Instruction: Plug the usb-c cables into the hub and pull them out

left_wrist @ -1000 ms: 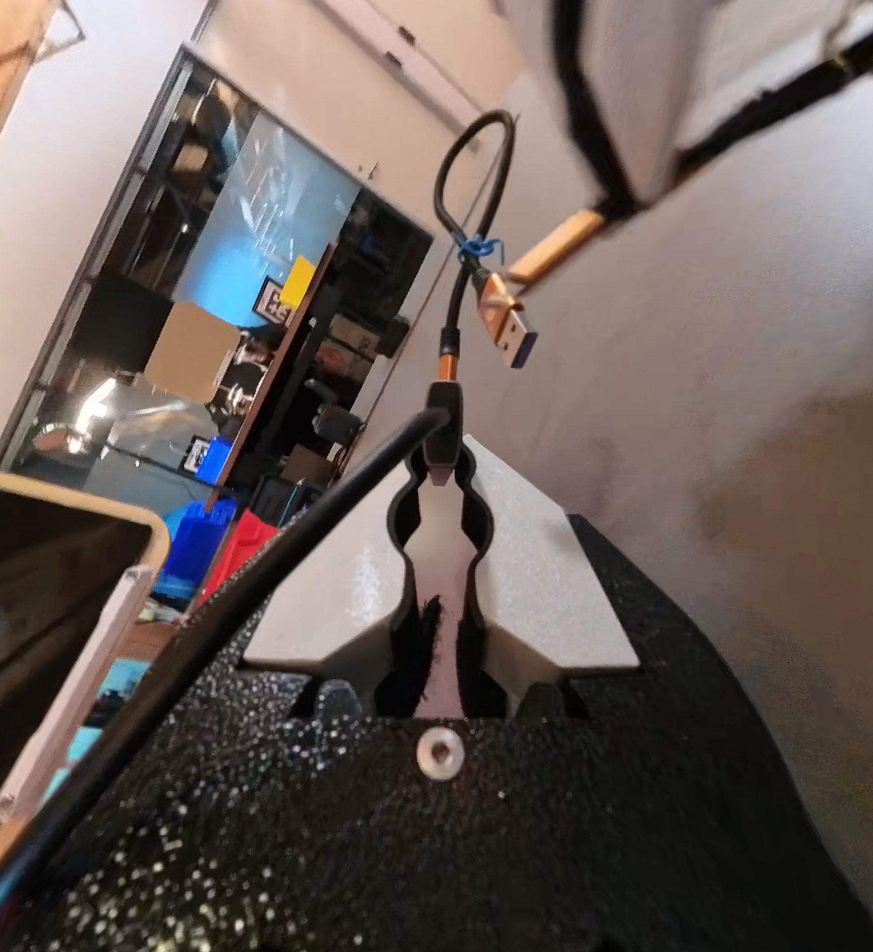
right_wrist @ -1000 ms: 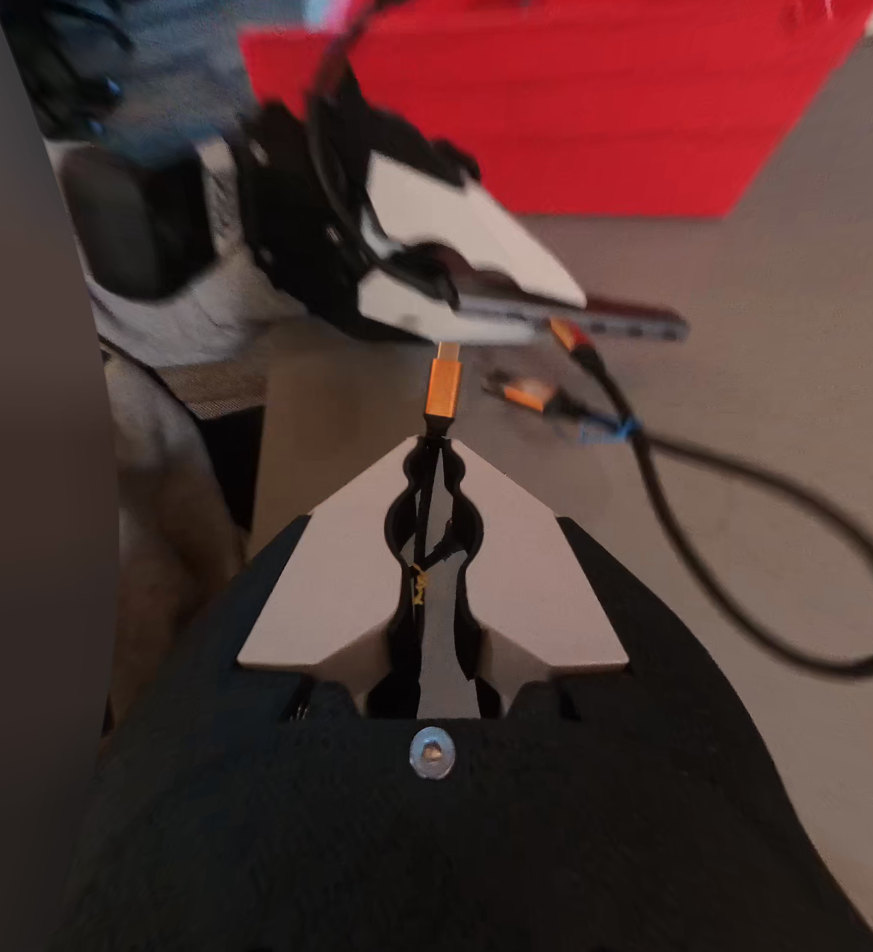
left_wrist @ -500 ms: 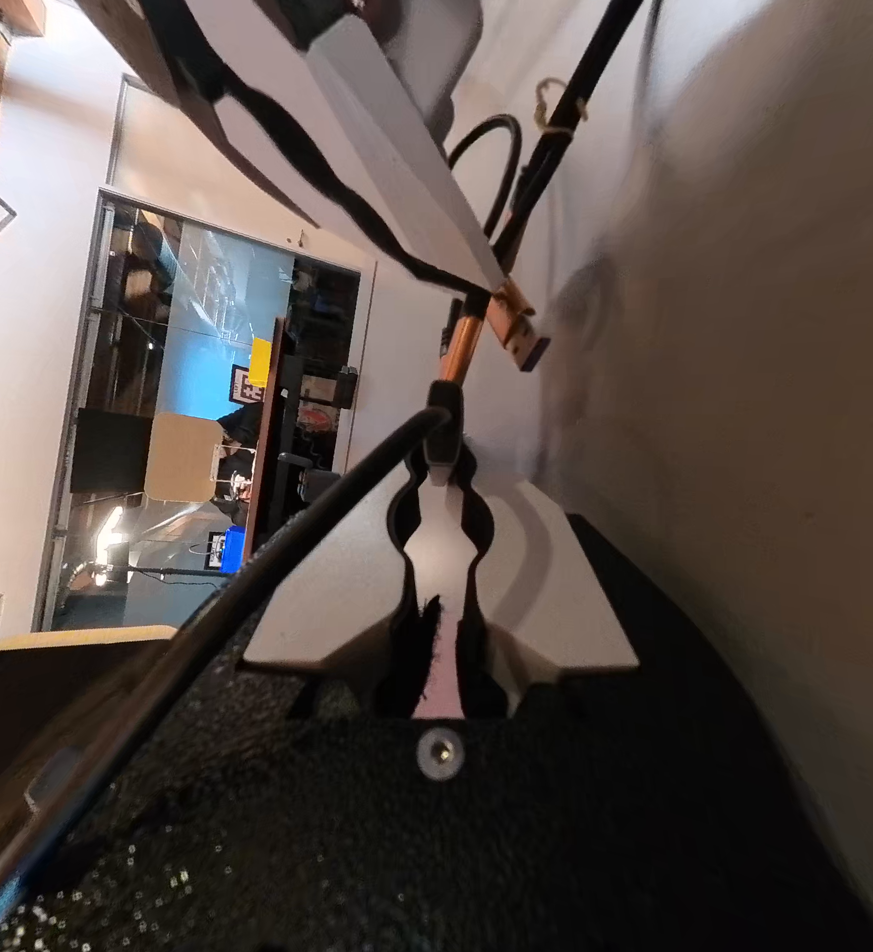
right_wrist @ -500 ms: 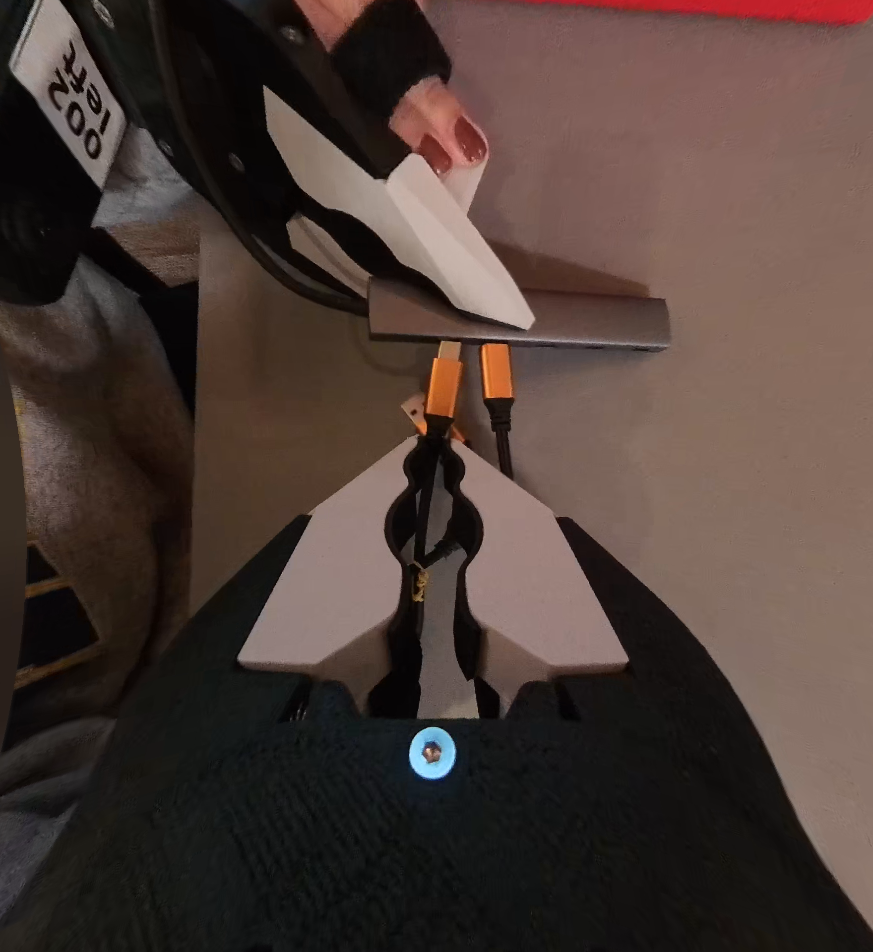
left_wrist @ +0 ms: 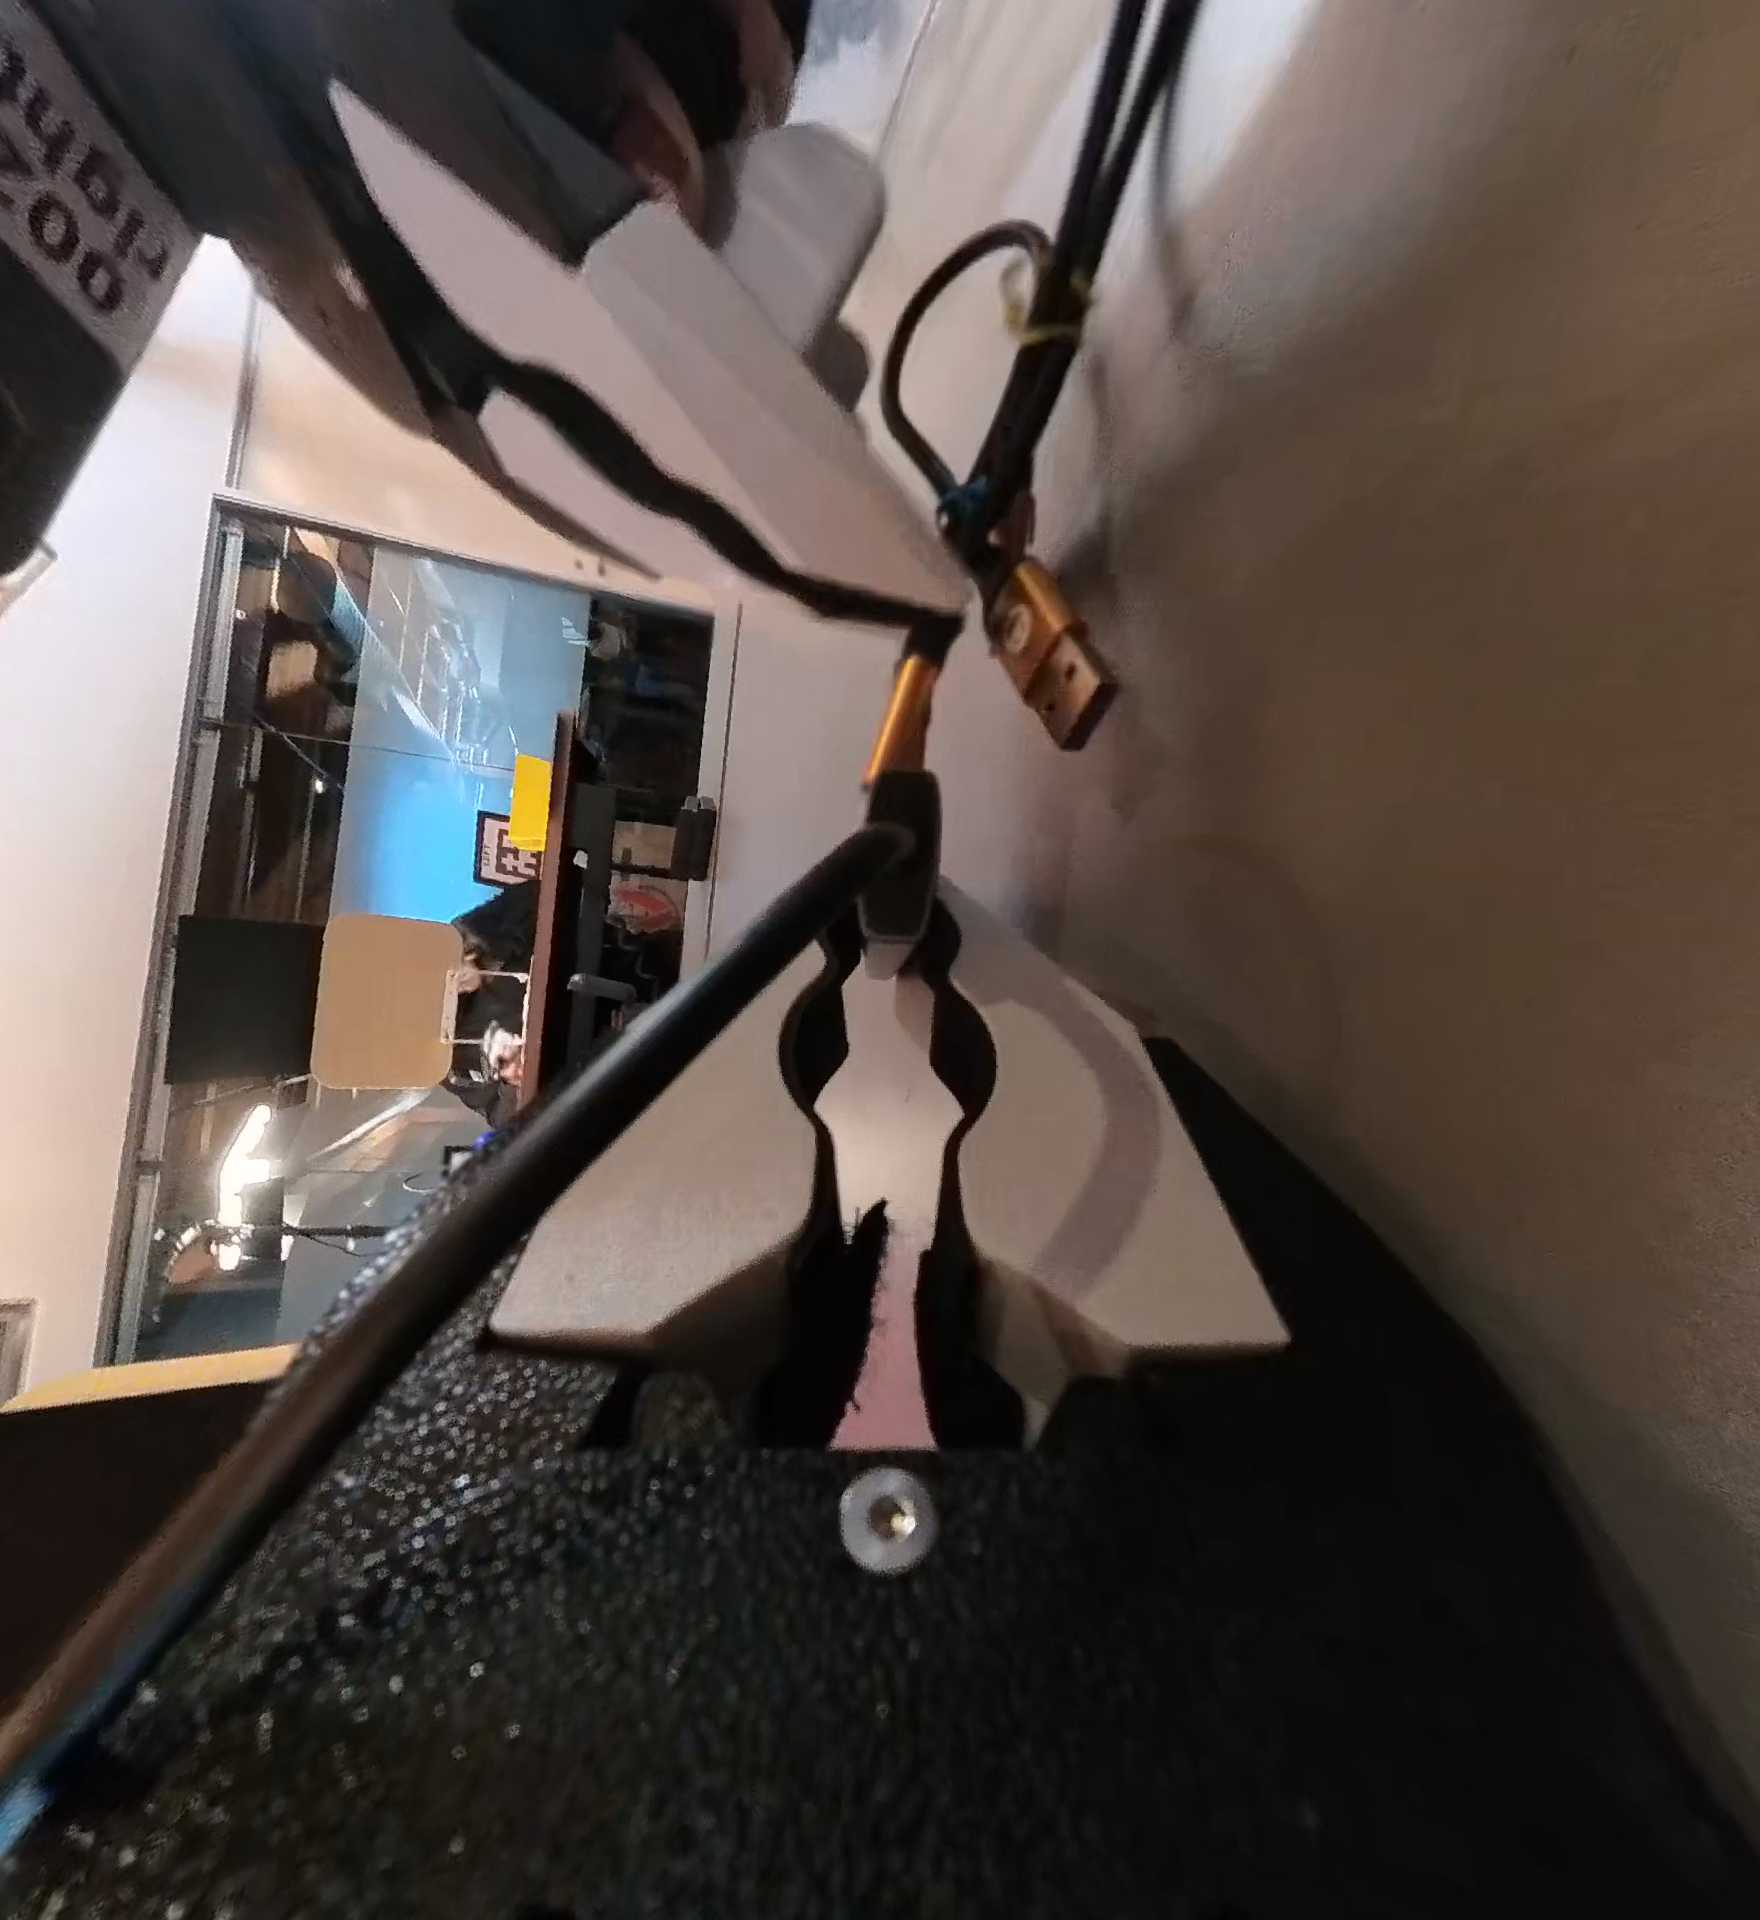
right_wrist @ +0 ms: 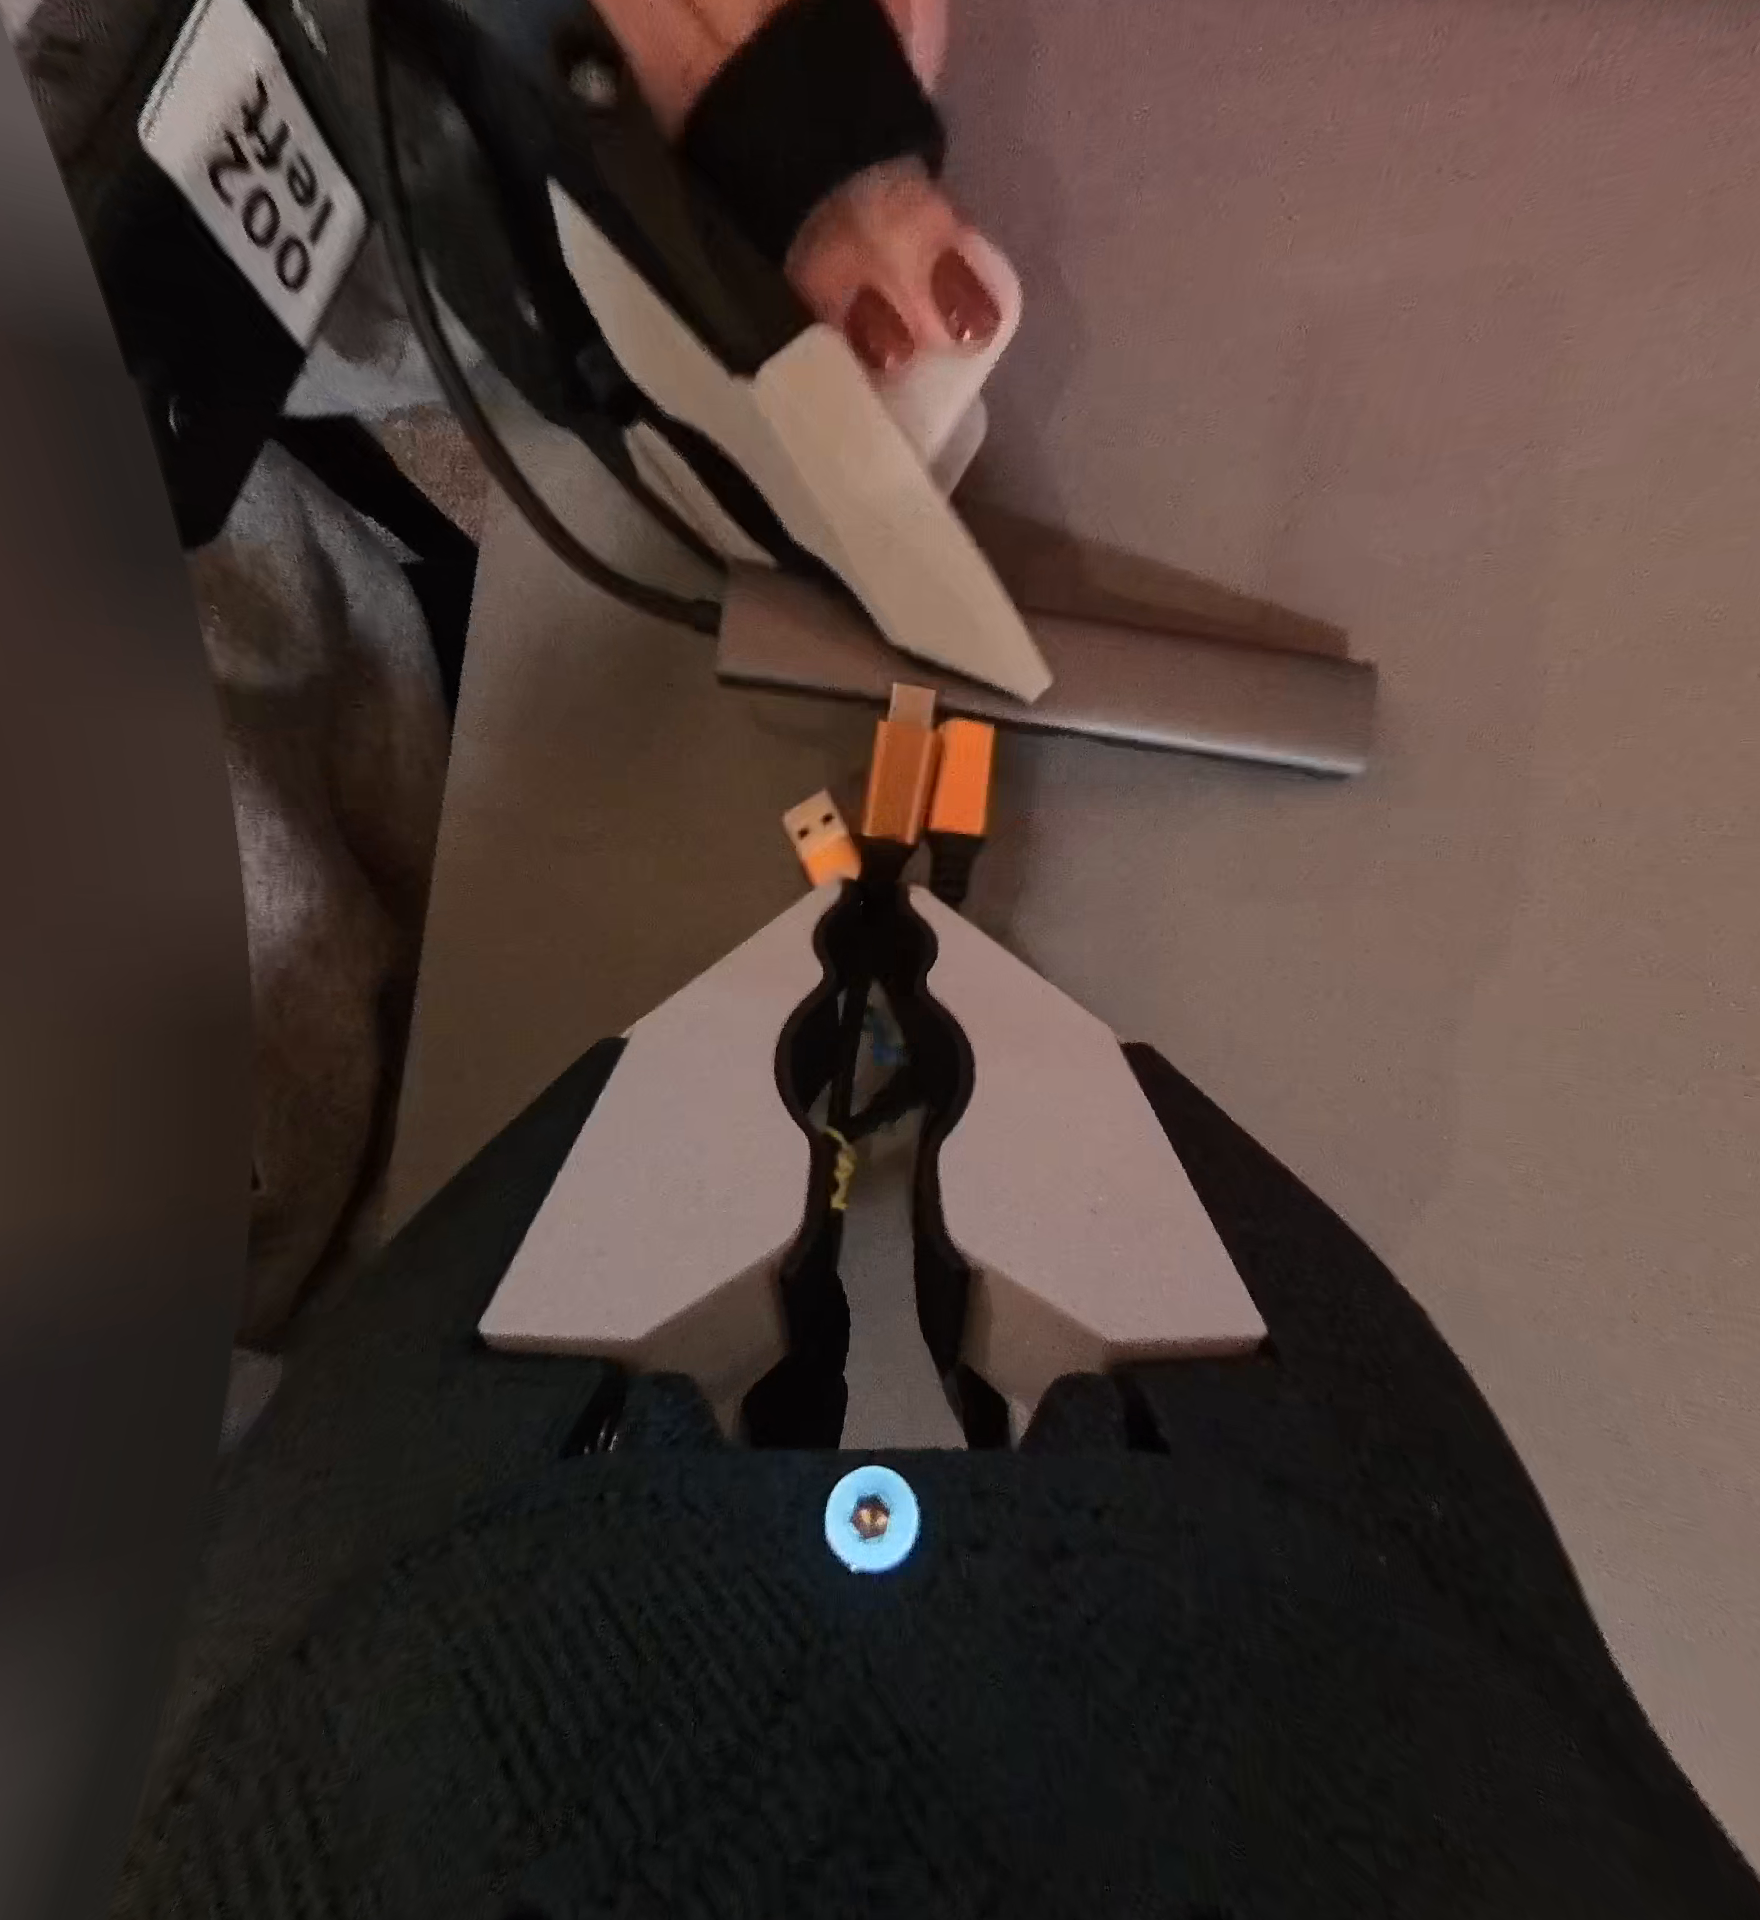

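Observation:
My left gripper (left_wrist: 897, 935) is shut on one end of the grey hub (left_wrist: 899, 862), seen end-on; the hub's black lead (left_wrist: 543, 1132) runs down to the left. In the right wrist view the hub (right_wrist: 1198, 707) lies flat on the grey table with the left gripper (right_wrist: 959, 623) clamped on it. My right gripper (right_wrist: 871, 904) is shut on a black cable just behind its orange usb-c plug (right_wrist: 895, 779). The plug's bare metal tip is at the hub's near edge. A second orange plug (right_wrist: 962, 779) sits in the hub beside it. A loose usb-a plug (right_wrist: 819, 836) hangs at the left.
The grey table (right_wrist: 1478, 1039) stretches to the right. A person's hand (right_wrist: 907, 301) holds the left gripper. Grey fabric (right_wrist: 336, 831) lies at the left edge. In the left wrist view the right gripper (left_wrist: 938, 613) reaches in, with a glass partition (left_wrist: 419, 831) behind.
The hub came down from the air onto the table in my left gripper. My right gripper has moved in, bringing its orange plug up to the hub's edge beside the plugged-in one.

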Motion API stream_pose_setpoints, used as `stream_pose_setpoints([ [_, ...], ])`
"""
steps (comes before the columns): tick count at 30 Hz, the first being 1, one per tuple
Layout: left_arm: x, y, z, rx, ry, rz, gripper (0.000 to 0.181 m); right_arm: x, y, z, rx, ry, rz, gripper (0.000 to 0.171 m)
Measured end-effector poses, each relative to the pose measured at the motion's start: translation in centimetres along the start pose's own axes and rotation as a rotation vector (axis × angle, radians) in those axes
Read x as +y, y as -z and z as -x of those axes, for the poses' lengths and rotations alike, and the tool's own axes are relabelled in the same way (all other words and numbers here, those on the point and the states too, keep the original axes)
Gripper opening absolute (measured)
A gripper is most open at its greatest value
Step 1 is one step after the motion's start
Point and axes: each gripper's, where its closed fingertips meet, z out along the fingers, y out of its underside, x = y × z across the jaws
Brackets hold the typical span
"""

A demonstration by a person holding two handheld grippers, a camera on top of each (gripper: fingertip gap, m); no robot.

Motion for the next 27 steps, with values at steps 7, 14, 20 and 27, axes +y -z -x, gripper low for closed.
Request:
stream_pose_setpoints([
  [7, 0.5, -0.1, 0.3, -0.009, 0.045, 0.025, 0.008, -0.4, -0.1, 0.6, -0.044, 0.005, 0.014, 0.003],
  [14, 0.1, 0.0, 0.1, -0.003, 0.018, 0.007, 0.008, 0.4, -0.2, 0.4, -0.044, -0.008, 0.079, 0.004],
  [20, 0.0, 0.0, 0.0, -0.003, 0.008, 0.008, 0.008, 0.4, -0.1, 0.6, -0.070, -0.015, 0.065, 0.004],
  [27, -0.1, 0.0, -0.1, -0.001, -0.008, 0.005, 0.008, 0.5, -0.1, 0.8, -0.069, -0.003, 0.076, 0.004],
])
